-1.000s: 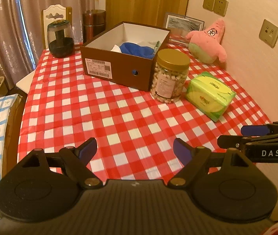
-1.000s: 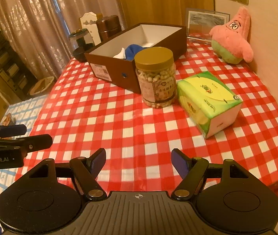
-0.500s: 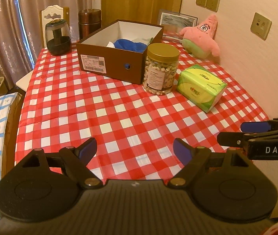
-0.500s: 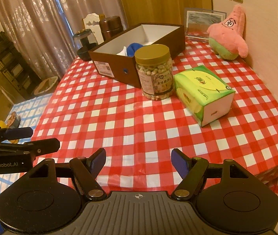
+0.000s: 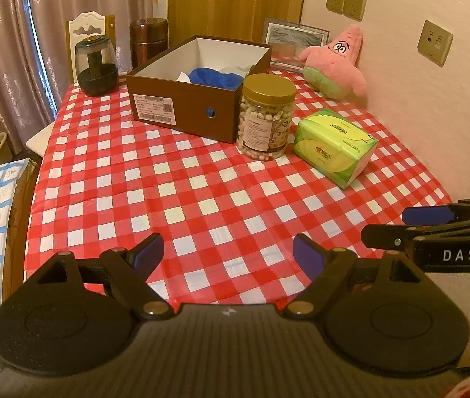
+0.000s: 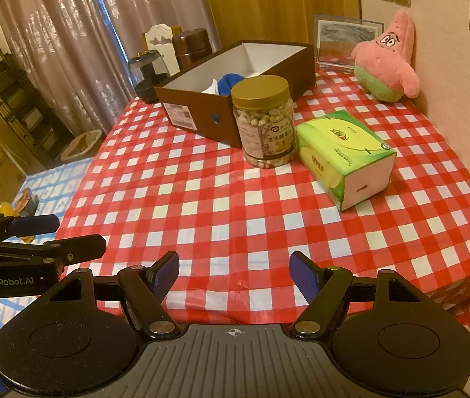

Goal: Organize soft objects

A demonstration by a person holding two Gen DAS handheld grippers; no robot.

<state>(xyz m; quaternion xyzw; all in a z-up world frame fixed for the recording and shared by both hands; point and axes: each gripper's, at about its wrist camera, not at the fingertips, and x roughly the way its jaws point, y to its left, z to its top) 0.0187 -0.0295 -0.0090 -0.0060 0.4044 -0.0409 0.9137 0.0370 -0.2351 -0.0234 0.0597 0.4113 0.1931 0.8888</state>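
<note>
A pink star plush toy leans on the wall at the table's far right; it also shows in the right wrist view. A brown open box holds a blue cloth and something white. A green tissue pack lies right of the jar. My left gripper is open and empty over the table's near edge. My right gripper is open and empty beside it, and shows side-on in the left wrist view.
A jar of snacks with a gold lid stands against the box front. A dark glass container, a brown canister and a picture frame stand at the back. The checked tablecloth covers the table.
Both grippers have drawn back from the table, so the objects look farther away. Both stay open and nothing on the table has moved.
</note>
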